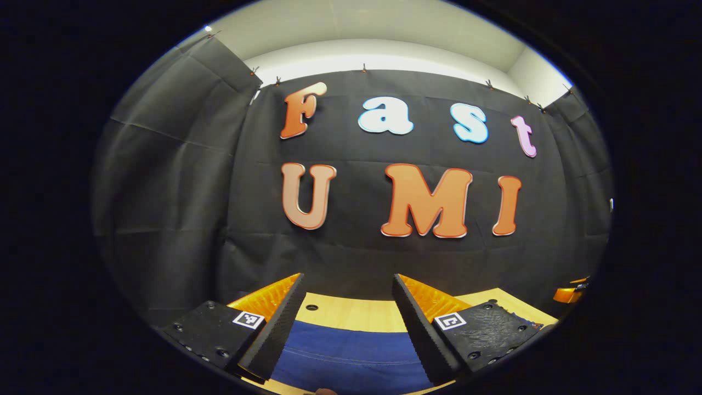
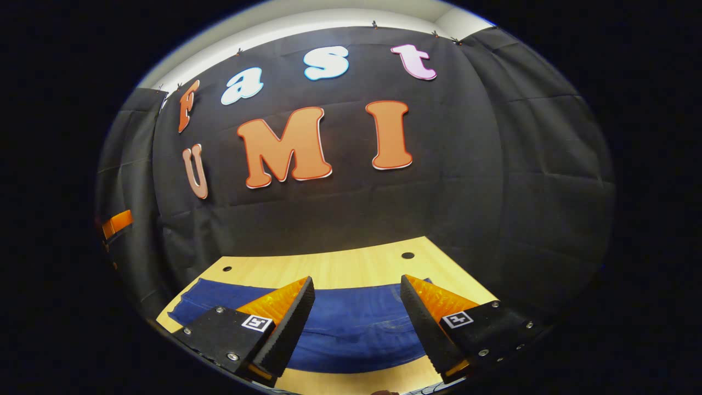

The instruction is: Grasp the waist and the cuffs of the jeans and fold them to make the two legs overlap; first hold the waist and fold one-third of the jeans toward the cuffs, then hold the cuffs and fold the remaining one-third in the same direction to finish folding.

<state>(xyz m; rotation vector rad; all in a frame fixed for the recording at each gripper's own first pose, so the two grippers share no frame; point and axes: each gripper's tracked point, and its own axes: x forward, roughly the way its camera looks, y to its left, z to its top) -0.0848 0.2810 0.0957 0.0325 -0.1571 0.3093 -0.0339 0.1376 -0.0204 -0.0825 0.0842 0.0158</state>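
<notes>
Dark blue jeans (image 2: 351, 323) lie flat on the wooden table (image 2: 340, 266), stretched across it from left to right in the right gripper view. My right gripper (image 2: 356, 299) hovers above them, open, nothing between its fingers. In the left gripper view the jeans (image 1: 351, 354) show as a blue band low between the fingers. My left gripper (image 1: 348, 299) is open too and holds nothing. Which end of the jeans is the waist I cannot tell.
The table has small round holes (image 2: 407, 255) near its back edge, which runs close to the black cloth wall. The other gripper (image 1: 570, 293) shows at the far right of the left gripper view, and part of a gripper (image 2: 116, 222) at the far left of the right gripper view.
</notes>
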